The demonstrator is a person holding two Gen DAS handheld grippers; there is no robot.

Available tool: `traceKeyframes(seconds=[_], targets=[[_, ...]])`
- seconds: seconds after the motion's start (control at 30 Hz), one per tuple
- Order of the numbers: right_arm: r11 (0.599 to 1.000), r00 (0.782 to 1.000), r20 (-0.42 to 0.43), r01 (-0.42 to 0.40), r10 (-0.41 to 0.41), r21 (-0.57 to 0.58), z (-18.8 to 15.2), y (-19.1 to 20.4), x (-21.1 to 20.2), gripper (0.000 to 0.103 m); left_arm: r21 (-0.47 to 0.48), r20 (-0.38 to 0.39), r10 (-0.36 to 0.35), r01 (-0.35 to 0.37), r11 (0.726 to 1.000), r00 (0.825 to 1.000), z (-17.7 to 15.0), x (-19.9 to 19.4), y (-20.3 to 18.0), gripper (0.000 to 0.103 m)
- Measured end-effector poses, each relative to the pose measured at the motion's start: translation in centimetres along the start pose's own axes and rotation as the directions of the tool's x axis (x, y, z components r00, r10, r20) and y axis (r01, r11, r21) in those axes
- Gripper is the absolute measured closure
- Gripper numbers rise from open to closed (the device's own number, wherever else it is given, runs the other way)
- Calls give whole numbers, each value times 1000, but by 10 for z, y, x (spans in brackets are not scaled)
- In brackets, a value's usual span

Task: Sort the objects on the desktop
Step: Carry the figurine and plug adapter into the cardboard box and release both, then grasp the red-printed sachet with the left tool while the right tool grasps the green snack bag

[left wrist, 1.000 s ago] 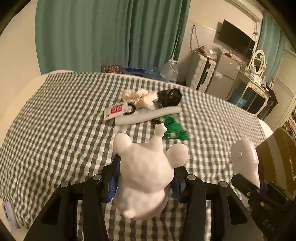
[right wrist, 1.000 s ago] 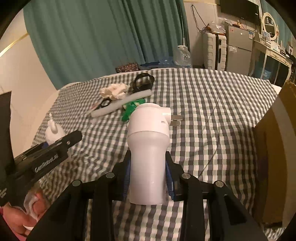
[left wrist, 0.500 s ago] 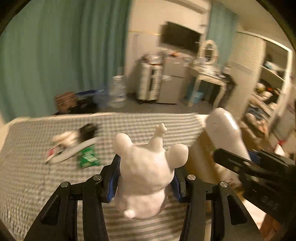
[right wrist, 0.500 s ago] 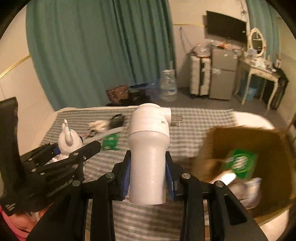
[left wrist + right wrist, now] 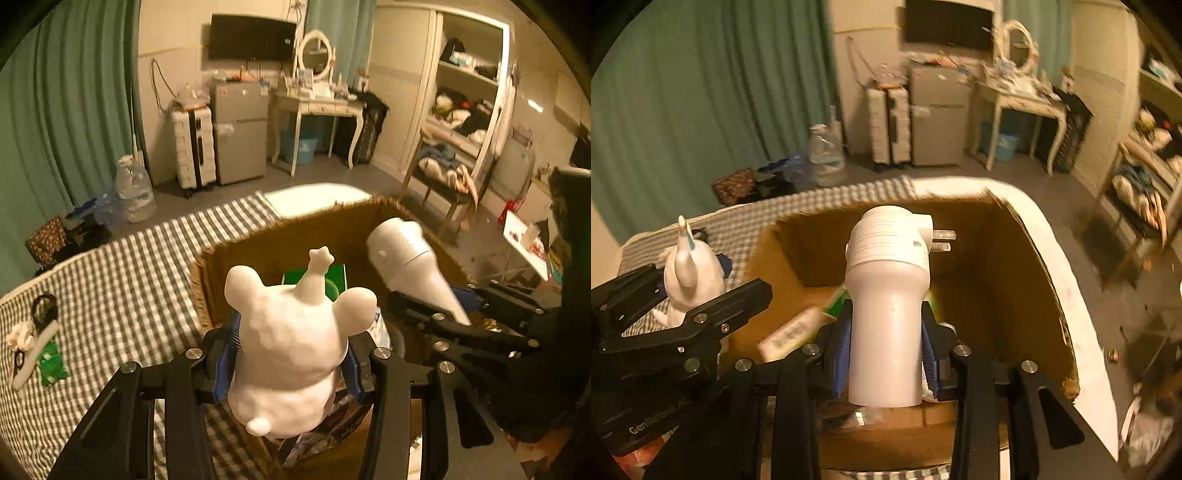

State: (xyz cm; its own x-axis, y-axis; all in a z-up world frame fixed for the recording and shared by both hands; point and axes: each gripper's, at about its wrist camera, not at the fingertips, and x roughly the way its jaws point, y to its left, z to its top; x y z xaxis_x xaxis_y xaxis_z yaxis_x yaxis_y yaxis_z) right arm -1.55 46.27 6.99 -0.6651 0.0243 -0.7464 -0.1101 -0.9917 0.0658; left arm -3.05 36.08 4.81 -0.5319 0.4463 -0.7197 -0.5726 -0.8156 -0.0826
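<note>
Pinched between the blue pads of the left gripper is a white bear-shaped figurine with round ears and a star-tipped stalk on its head; the jaws press on its flanks. In the left wrist view the figurine hangs over the near left edge of an open cardboard box, with the checked cloth spreading from 9 to 7 o'clock. At 9 o'clock on that cloth lie unsorted things: a white tube, a green packet and a pale scrunchie.

Across at the right gripper, the jaws clamp the stem of a white plug-in device, its two flat prongs pointing toward 3 o'clock. It hangs over the middle of the box, above a green carton and a pale tube already inside.

I judge this to be the delivery step: both items are carried to the box and not yet let go. The next move likely calls for lowering each gripper below the rim, then spreading the jaws so the items drop clear of each other.

Writing: the left gripper's black arm, seen from the right wrist at 8 o'clock, bears pale lettering beginning "Gen"; the rest is unreadable. Print on the box contents is too blurred to read.
</note>
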Motion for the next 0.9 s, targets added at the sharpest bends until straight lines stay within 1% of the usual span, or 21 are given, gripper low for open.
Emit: traceKeyframes(seconds=[0.03,0.07,0.1,0.13,0.17,0.2,0.23,0.3,0.4,0.47,0.53,0.6,0.67,0.7,0.73,0.8,0.87,0.9], targets=[[1000,1000,-4,8,-8,11,0,-6,3,70,-5,-17,-8,8,1000,1000,-1,6,0,53],[1000,1000,-8,15,-15,21,-1,-12,4,57,-3,-27,-9,8,1000,1000,-1,8,0,49],[999,1000,-3,26,-26,31,-2,-18,6,45,2,-41,6,-6,1000,999,-2,11,0,36],[998,999,5,49,-49,41,-2,-21,5,32,6,-49,25,-24,1000,998,-3,10,1,27],[996,997,13,77,-78,52,-2,-24,3,30,7,-49,33,-32,999,998,-3,9,3,15],[995,996,22,80,-81,61,0,-26,2,30,8,-42,32,-31,999,999,-4,6,5,15],[995,997,29,65,-67,72,0,-28,0,30,9,-32,33,-33,999,999,-5,1,10,14],[994,997,39,67,-71,90,2,-29,-5,30,0,-22,37,-37,999,999,-7,-10,17,11],[993,997,57,55,-61,104,1,-21,-17,30,-29,-2,49,-49,998,999,-9,-29,32,7],[994,996,71,37,-44,102,3,-14,-24,30,-60,15,79,-78,995,997,-13,-44,52,5],[996,995,94,20,-28,85,2,3,-31,30,-98,16,117,-114,989,993,-19,-56,74,4],[998,994,112,-11,4,66,-1,23,-34,30,-141,12,164,-161,977,986,-31,-71,104,3],[998,989,137,-55,49,38,-7,48,-37,30,-168,7,231,-226,960,973,-46,-84,134,3],[997,985,155,-81,77,15,-9,66,-38,30,-178,2,269,-264,948,963,-54,-90,147,2],[995,981,166,-100,99,0,-12,80,-37,30,-195,-4,321,-315,929,947,-65,-97,168,2],[988,971,181,-152,156,-34,-17,112,-34,28,-219,-15,383,-377,900,924,-84,-106,195,2],[981,964,180,-188,195,-58,-20,139,-28,27,-238,-33,447,-442,865,894,-106,-114,226,2],[975,960,176,-208,218,-74,-22,153,-23,26,-243,-39,469,-464,852,882,-114,-116,237,2]])
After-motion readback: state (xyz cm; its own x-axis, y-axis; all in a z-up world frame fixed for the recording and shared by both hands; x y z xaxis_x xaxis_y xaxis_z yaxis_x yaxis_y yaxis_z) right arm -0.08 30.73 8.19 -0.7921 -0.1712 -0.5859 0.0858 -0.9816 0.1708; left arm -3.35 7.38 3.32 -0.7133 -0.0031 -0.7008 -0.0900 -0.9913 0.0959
